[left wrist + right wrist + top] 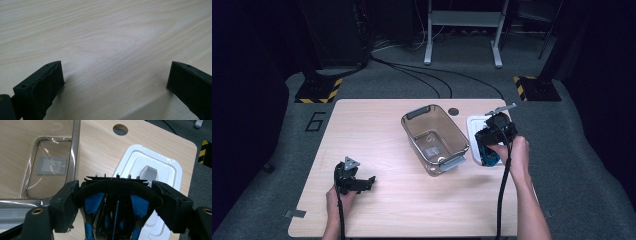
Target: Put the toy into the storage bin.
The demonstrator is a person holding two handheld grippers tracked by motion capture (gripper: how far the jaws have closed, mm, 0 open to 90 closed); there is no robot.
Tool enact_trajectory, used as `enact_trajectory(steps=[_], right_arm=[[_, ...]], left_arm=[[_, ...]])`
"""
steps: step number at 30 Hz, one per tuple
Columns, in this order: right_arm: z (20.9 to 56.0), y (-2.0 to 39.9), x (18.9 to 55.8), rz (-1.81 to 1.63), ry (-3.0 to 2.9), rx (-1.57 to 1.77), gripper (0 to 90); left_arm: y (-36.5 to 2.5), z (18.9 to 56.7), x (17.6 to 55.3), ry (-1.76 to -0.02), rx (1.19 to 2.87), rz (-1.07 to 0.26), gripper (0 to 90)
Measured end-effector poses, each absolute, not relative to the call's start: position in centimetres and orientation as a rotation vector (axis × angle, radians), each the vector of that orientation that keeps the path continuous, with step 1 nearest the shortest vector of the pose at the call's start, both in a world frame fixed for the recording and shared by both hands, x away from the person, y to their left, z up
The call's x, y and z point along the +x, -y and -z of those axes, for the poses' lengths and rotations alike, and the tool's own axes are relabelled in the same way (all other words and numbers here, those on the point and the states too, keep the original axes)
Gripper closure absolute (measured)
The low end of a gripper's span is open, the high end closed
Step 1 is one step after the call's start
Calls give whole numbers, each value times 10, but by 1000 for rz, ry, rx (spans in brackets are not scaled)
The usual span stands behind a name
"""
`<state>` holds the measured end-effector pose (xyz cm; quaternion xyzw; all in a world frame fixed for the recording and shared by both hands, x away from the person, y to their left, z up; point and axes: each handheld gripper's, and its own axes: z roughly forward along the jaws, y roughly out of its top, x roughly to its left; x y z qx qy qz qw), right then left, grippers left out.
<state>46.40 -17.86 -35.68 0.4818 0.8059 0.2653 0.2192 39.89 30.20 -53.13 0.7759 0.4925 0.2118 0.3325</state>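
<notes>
- Your right gripper (113,195) pinches a black-and-blue plastic part (113,206) above the white moulded foam tray (165,167).
- Your left gripper (115,82) rests spread over the pale wooden table (105,32).

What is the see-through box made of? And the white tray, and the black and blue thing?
The box looks like clear, smoky plastic: you can see the table through it, and its rim shines. The white tray looks like moulded foam or thin plastic, matte, with stepped hollows. The black and blue thing, held in the right hand-held gripper, seems hard glossy plastic with small metal pins on top.
</notes>
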Motion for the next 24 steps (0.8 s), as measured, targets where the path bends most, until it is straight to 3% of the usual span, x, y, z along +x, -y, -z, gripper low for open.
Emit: enact_trajectory(steps=[24], right_arm=[[327, 173, 485, -716, -2201, 1295, 242]], left_arm=[[-302, 531, 399, -1285, 2031, -554, 5]])
